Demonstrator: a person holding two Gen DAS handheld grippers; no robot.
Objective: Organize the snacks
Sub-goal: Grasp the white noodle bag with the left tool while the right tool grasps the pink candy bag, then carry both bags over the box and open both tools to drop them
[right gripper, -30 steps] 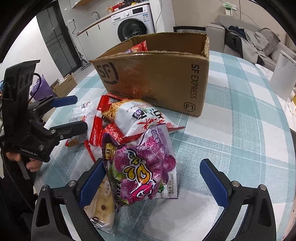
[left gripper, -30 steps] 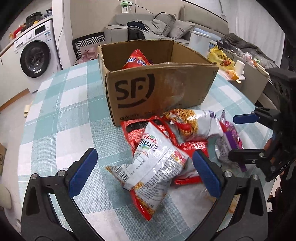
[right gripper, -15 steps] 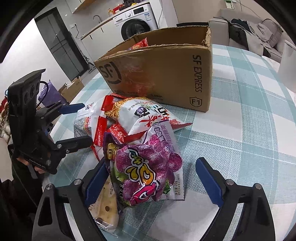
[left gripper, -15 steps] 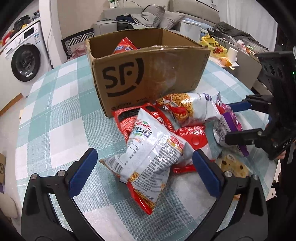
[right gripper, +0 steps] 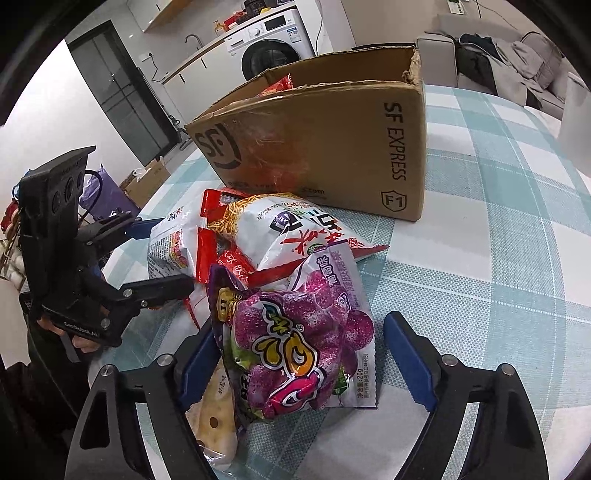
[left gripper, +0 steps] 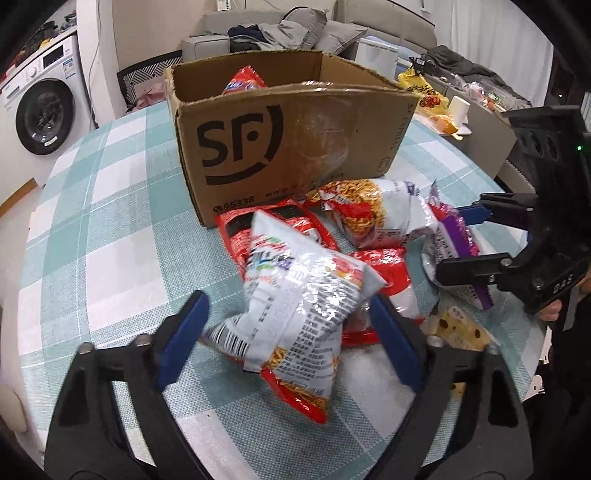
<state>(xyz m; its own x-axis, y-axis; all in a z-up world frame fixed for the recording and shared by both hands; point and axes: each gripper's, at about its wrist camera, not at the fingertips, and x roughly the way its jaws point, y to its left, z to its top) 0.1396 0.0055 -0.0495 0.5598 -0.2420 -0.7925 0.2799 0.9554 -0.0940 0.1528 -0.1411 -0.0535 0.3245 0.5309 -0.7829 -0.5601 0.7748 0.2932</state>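
Several snack bags lie heaped in front of an open cardboard box (left gripper: 280, 147) (right gripper: 332, 147) that holds a red bag (left gripper: 243, 81). My left gripper (left gripper: 290, 343) (right gripper: 168, 256) straddles a white noodle-snack bag (left gripper: 303, 295). Its jaws are closing, and the pads sit at the bag's edges without clearly pressing. My right gripper (right gripper: 303, 363) (left gripper: 458, 243) straddles a purple grape-candy bag (right gripper: 295, 343) (left gripper: 454, 243). Its jaws are closing too: the left pad is at the bag's edge and a small gap remains at the right pad. A cracker pack (right gripper: 214, 413) lies partly under the purple bag.
A teal checked cloth covers the round table (left gripper: 110, 221). A white-and-orange noodle bag (left gripper: 369, 218) and red packs (left gripper: 280, 218) lie against the box. A washing machine (left gripper: 44, 114) and a sofa (left gripper: 280, 29) stand beyond. The table's edge is close on the right.
Both grippers' jaws have narrowed around their bags, the left around the white bag and the right around the purple one. Both views tipped slightly; the bags have stayed in place.
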